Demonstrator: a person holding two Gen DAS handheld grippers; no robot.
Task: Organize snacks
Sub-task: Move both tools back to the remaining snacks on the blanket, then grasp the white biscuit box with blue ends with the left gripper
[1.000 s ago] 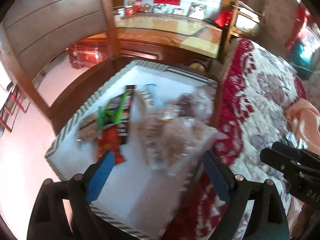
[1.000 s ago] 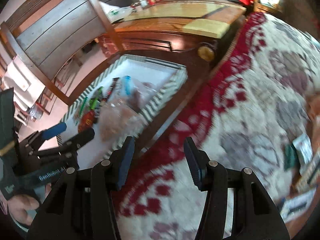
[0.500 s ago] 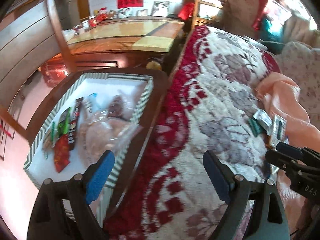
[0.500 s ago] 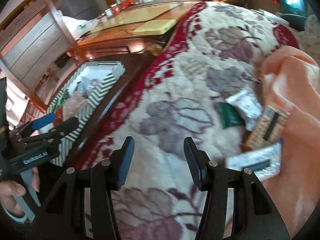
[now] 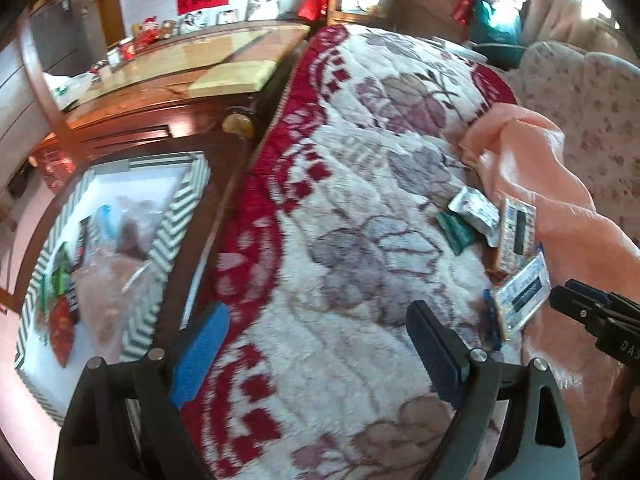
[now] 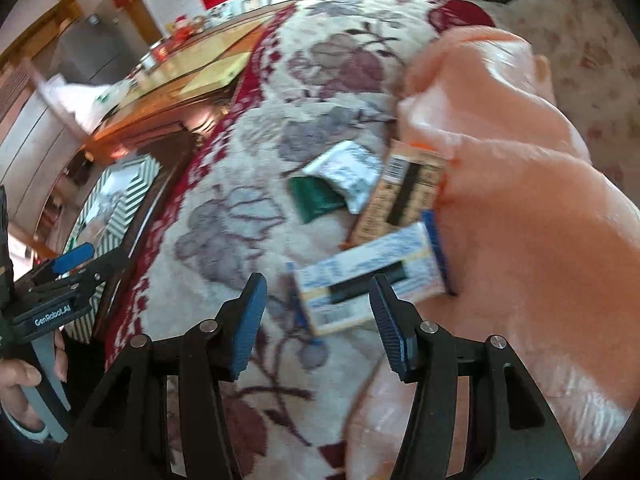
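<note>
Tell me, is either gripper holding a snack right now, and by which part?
Neither. The left gripper is open over the blanket; the right gripper, jaws opening, is short of the white-and-blue packet.

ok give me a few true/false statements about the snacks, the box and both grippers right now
1. The striped box already holds several snack packets. True.
2. The right gripper is clamped on the white and blue packet. False: its jaws are opening and hold nothing; the packet lies on the blanket just beyond the tips.
3. The left gripper is open and empty. True.
4. The green packet lies inside the striped box. False: it lies on the floral blanket, beside the silver packet.
5. The loose packets lie next to a peach cloth. True.
</note>
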